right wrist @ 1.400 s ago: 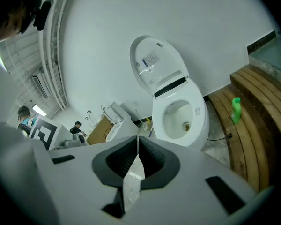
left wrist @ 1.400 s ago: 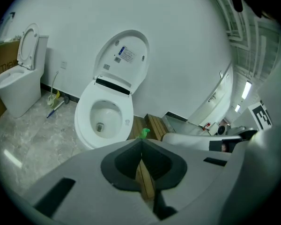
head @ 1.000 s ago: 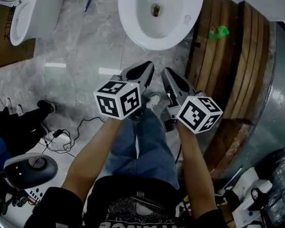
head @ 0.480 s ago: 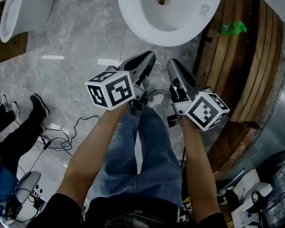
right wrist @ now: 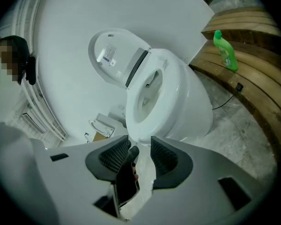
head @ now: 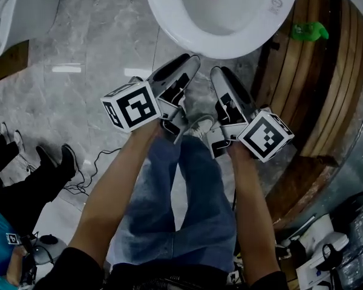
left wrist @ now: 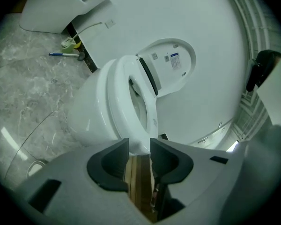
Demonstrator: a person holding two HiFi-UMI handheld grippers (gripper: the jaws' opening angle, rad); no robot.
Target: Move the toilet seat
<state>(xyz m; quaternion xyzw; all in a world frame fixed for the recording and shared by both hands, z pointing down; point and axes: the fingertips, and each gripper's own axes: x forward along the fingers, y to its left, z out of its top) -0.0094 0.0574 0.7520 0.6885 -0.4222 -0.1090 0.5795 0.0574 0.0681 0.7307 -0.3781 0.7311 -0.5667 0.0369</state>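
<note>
The seat [head: 166, 14] lies flat on the bowl [left wrist: 91, 114] at the frame's top, with the lid [left wrist: 173, 67] upright against the wall. The left gripper [head: 190, 62] and right gripper [head: 219, 72] point side by side at its front edge. Their jaws have just been opening and stand apart on nothing (only floor and planks show through). They are probably held low to catch the rim. Whether the seat is due up or has come down, I cannot tell.

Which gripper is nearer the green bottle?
Right. The right gripper is below and left of the bottle in the head view; the left gripper sits farther left, beyond the right one.
</note>
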